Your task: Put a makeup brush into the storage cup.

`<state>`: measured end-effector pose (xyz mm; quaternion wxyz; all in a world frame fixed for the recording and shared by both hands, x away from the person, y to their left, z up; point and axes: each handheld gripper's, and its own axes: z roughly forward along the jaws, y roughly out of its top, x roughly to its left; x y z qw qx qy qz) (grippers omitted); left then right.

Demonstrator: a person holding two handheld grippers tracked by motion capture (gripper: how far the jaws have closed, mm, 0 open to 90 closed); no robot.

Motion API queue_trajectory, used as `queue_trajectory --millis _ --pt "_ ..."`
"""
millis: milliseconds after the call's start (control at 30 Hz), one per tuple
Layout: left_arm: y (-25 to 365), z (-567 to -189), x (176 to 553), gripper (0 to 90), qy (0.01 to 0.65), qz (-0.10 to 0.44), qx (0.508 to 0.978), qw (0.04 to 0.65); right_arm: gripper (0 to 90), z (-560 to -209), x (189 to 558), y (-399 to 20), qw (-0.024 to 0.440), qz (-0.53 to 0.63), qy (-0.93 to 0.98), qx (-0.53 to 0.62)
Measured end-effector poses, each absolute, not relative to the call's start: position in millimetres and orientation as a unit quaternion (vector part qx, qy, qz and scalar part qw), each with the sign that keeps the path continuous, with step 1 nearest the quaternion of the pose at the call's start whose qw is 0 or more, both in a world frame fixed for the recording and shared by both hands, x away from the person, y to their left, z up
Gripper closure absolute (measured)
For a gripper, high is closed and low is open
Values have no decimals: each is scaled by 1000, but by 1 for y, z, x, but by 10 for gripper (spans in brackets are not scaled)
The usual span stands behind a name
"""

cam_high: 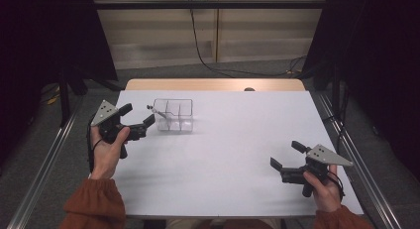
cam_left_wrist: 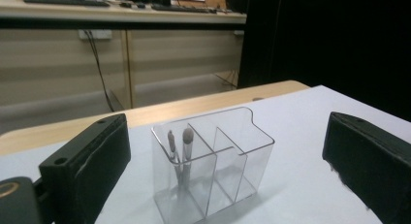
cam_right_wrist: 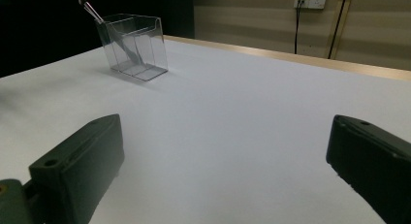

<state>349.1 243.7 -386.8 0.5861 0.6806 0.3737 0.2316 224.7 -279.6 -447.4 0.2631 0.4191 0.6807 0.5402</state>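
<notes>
Rust-coloured sleeves at the near edge, and each hand is holding a gripper. Left gripper is the one doing something: jaws spread wide, nothing between them, parked just left of the clear organizer on the far-left part of the white table and pointed right at it. Close, but I don't think it's touching yet.

That organizer is a little see-through plastic box split into compartments, sitting upright. Two slim brushes stand in the leftmost compartment as the left gripper view has it, leaning, with their tips poking above the rim.

My guess on handling: the box looks light, stiff and slick, so it'd probably skate or tip if nudged from the side. Better to pinch a wall or a divider from above. Brushes are thin and light, so grab the handle just below the tip, above the rim.

Right gripper is also spread and empty, way off at the near right, well apart from everything.
</notes>
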Motion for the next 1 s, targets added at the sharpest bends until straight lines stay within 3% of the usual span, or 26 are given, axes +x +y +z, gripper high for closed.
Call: queue_trajectory --millis 1000 --pt "259 -413 287 37 380 248 687 568 0 -447 222 -281 265 538 681 420"
